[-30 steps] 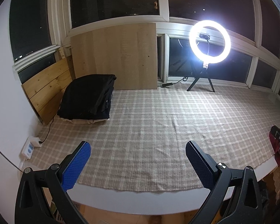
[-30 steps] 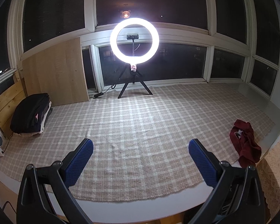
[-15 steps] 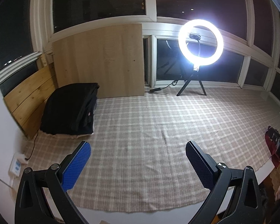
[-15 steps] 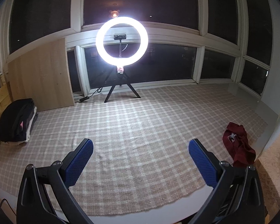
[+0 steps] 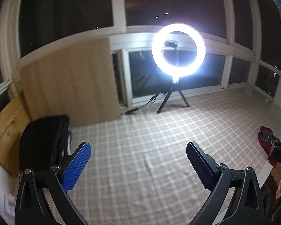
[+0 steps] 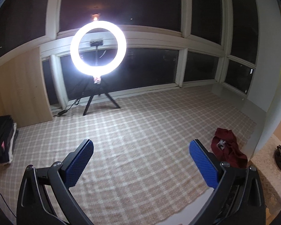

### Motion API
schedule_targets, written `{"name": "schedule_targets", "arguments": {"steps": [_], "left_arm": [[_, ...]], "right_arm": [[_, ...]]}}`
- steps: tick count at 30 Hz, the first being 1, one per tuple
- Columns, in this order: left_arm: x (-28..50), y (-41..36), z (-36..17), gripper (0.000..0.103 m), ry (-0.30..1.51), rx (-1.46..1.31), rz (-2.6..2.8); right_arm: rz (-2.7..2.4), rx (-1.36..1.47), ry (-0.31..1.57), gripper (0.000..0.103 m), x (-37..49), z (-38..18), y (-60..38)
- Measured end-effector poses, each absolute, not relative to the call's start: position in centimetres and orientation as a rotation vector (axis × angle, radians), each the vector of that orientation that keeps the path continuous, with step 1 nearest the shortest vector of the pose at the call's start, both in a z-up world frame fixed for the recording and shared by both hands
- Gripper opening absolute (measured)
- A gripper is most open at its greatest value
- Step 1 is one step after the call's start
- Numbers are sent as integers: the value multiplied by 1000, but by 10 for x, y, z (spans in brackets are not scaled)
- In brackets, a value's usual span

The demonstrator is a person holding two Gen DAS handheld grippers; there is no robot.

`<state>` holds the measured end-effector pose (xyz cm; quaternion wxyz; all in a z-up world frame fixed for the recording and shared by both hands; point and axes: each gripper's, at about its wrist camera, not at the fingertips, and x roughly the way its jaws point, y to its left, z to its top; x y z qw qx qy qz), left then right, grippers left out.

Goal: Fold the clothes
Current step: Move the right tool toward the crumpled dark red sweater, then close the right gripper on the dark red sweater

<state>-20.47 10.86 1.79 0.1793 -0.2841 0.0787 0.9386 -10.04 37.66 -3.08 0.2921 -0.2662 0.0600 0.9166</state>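
Plaid cloth (image 6: 140, 150) w/ ring light (image 6: 98, 47)

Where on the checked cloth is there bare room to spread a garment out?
The wide middle of the checked cloth is bare, bordered by the ring light tripod behind, the dark folded stack at left and the crumpled red garment at right. Crowding is only at those edges.

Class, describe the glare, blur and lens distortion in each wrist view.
Left wrist view: ring light blooms white, checked cloth smeared by motion, window frames bow. Right wrist view: same glare, sharper; dark red garment readable.
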Motion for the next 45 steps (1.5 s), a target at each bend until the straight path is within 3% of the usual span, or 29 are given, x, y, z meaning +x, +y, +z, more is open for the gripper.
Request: {"name": "schedule_targets", "arguments": {"steps": [17,45], "left_arm": [[-266,208,14,102,262,-805,2385],[-205,444,-51,102,583,-866,2050]], "right_arm": [[2240,-711,180,103,-112,-47,453],[2022,-834,359,103,-46,-135,633]]}}
